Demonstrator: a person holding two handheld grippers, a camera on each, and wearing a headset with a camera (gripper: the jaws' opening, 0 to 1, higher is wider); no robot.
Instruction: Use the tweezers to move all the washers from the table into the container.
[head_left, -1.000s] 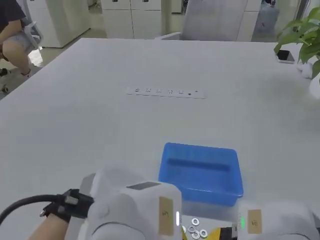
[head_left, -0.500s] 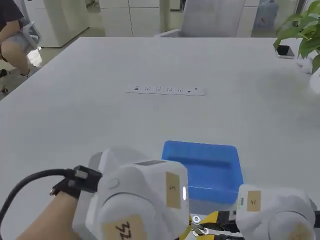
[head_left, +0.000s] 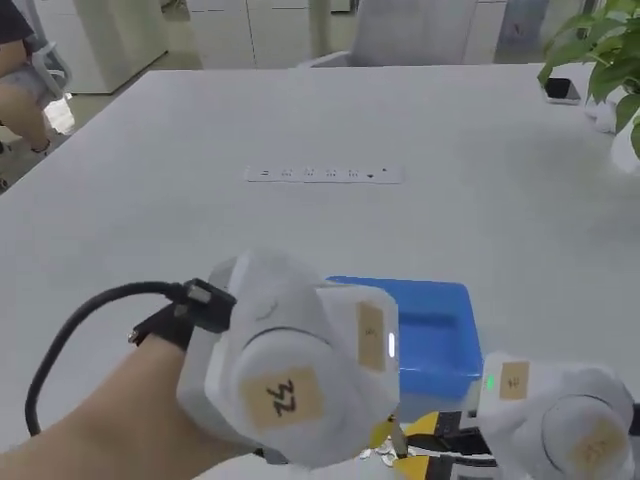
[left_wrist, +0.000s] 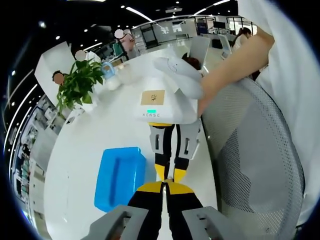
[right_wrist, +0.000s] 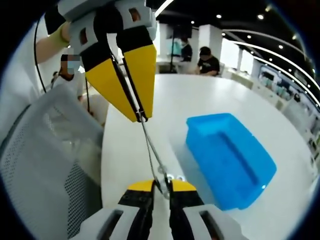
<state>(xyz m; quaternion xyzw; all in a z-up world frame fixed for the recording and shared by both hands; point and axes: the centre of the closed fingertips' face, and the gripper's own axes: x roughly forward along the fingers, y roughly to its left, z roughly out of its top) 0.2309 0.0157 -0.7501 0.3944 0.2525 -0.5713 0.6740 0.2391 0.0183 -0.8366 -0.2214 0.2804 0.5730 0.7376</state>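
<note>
The blue container (head_left: 440, 330) stands on the white table (head_left: 300, 230), near its front edge; it is also in the right gripper view (right_wrist: 235, 160) and the left gripper view (left_wrist: 117, 175). Thin metal tweezers (right_wrist: 150, 145) run from my left gripper (right_wrist: 141, 118), which is shut on their upper end, down to my right gripper (right_wrist: 161, 189), whose jaws close around their lower end. A few small washers (right_wrist: 174, 178) lie on the table beside the right jaws, also in the head view (head_left: 385, 453). In the left gripper view, my left gripper (left_wrist: 167, 187) meets the right gripper (left_wrist: 170, 175) tip to tip.
A white power strip (head_left: 322, 174) lies at the table's middle. A potted plant (head_left: 600, 60) and a dark phone (head_left: 560, 90) sit at the far right corner. A mesh office chair (left_wrist: 260, 165) stands close beside the table edge. People sit in the background.
My left gripper has risen and swung right, toward the right gripper, and now looms larger in the head view. The right gripper has come further into view. The container has not moved.
</note>
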